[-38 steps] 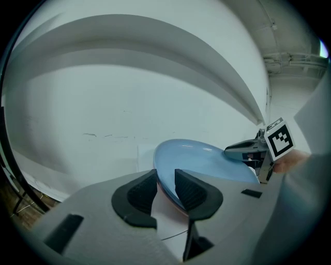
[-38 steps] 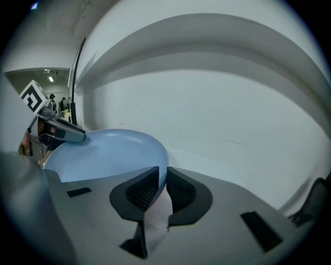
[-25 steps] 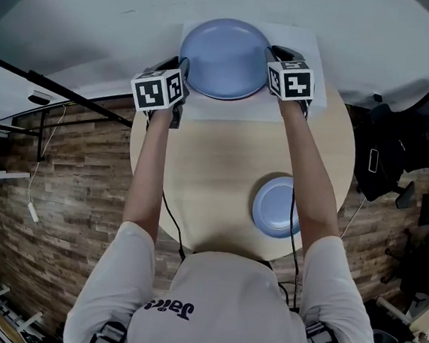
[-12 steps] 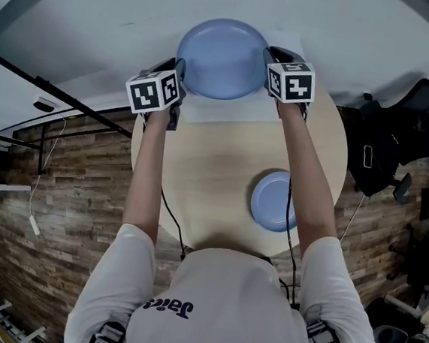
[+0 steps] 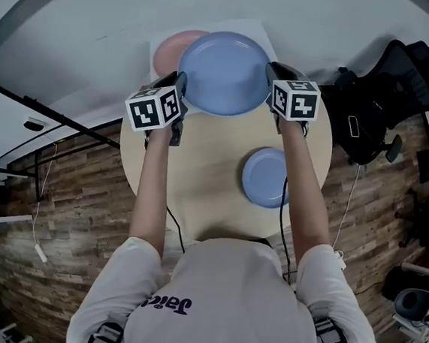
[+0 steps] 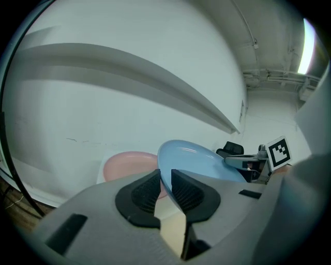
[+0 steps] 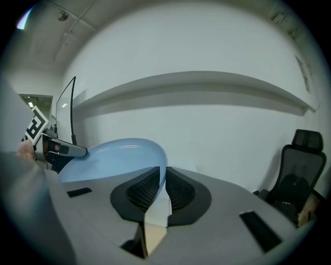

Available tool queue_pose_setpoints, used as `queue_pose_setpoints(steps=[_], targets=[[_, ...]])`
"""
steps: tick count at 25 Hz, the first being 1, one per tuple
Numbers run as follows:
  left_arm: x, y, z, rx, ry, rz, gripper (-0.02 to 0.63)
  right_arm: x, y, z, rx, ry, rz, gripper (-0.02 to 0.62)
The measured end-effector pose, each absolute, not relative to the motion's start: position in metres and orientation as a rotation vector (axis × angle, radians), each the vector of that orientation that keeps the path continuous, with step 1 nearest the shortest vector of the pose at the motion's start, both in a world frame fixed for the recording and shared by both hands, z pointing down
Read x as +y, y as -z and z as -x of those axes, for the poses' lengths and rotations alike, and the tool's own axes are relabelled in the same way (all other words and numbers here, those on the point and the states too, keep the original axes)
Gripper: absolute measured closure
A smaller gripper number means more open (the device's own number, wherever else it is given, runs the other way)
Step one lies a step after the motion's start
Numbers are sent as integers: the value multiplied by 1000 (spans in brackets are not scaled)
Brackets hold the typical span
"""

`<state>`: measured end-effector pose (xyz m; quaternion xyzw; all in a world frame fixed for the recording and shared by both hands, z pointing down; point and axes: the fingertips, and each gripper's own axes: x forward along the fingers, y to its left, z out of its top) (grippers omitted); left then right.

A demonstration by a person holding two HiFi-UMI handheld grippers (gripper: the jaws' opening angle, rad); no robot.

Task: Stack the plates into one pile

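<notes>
A large blue plate [image 5: 224,71] hangs above the far side of the round wooden table [image 5: 199,173], held by its two opposite rims. My left gripper [image 5: 181,92] is shut on its left rim; its jaws have just been closing with the rim between them. My right gripper [image 5: 272,73] is shut on the right rim. In the left gripper view the plate [image 6: 196,160] runs from my left gripper [image 6: 165,176] across to the right gripper [image 6: 243,161]. A pink plate [image 5: 169,49] lies on a white mat behind it. A small blue plate [image 5: 265,177] lies nearer, on the right.
The white mat [image 5: 264,34] lies at the table's far edge against a pale wall. A black office chair [image 5: 379,107] stands close to the table's right side, and it shows in the right gripper view as the chair [image 7: 302,165]. Wooden flooring surrounds the table.
Both grippers have lifted the large blue plate and carried it a little nearer and to the right. The pink plate, hidden beneath it before, now shows on the mat.
</notes>
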<state>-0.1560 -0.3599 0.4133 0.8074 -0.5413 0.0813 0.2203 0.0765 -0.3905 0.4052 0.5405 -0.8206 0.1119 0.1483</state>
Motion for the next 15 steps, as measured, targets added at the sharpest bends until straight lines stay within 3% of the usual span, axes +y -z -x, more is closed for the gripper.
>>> queue_pose_setpoints(steps=[9, 15], targets=[[-302, -450, 57, -1298, -282, -2312, 548, -282, -438, -182, -2215, -506, -1895, 558], [-253, -509, -4, -1135, -388, -2346, 548, -208, -503, -240, -2043, -647, -1992, 561]])
